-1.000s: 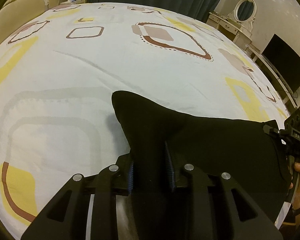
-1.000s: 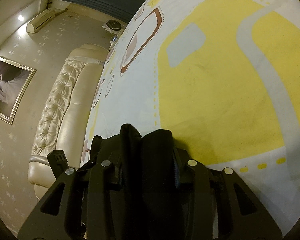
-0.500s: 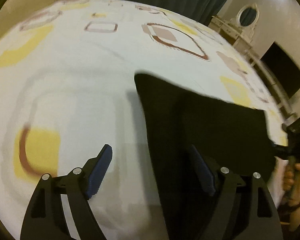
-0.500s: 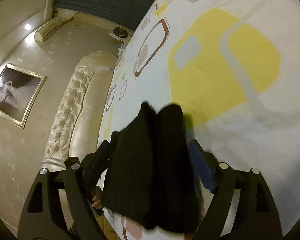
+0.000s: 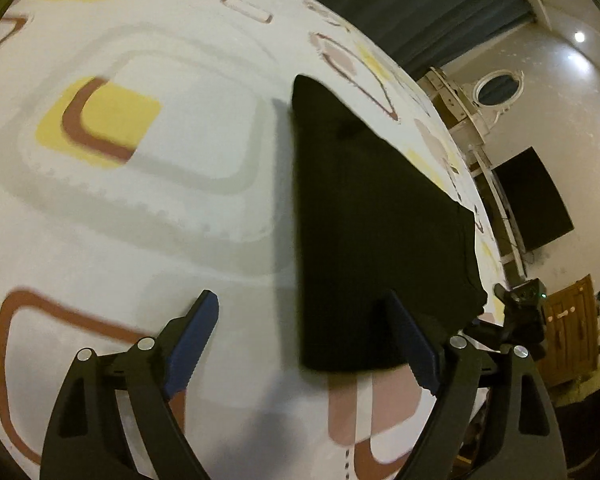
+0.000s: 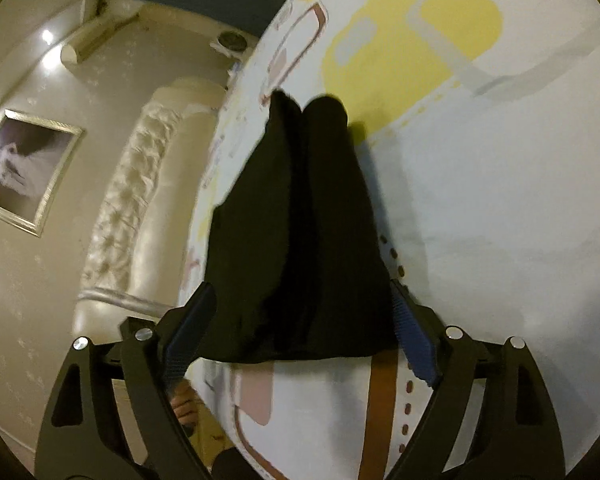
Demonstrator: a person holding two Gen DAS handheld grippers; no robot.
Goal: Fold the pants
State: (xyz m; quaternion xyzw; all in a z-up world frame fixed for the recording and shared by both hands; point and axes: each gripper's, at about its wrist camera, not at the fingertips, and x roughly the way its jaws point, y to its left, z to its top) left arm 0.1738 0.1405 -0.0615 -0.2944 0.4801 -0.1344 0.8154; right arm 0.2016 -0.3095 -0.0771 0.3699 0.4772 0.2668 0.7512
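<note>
A bed point(image 5: 148, 216) with a white sheet printed in yellow, brown and grey rounded squares fills most of both views; its padded cream headboard point(image 6: 140, 184) runs down the left of the right wrist view, beneath a framed picture point(image 6: 24, 168) at the far left. In the left wrist view a dark curtain point(image 5: 412, 4) crosses the top, with a dressing table and oval mirror point(image 5: 496, 88) at upper right.

The black pants point(image 5: 372, 224) lie folded into a compact stack on the sheet, right of centre in the left wrist view and at centre in the right wrist view, where the two legs show as twin rounded folds at the far end.

The left gripper point(image 5: 312, 336) is spread, its jaws opening, with the near left corner of the stack lying between the pads but not pressed. The right gripper point(image 6: 304, 328) is likewise spread and opening, straddling the near edge of the stack without pinching it.

The fabric looks soft, limp and light, likely to sag and unfold if lifted from one point. For another fold, the two near corners, pinched through all layers, seem the best holds.
</note>
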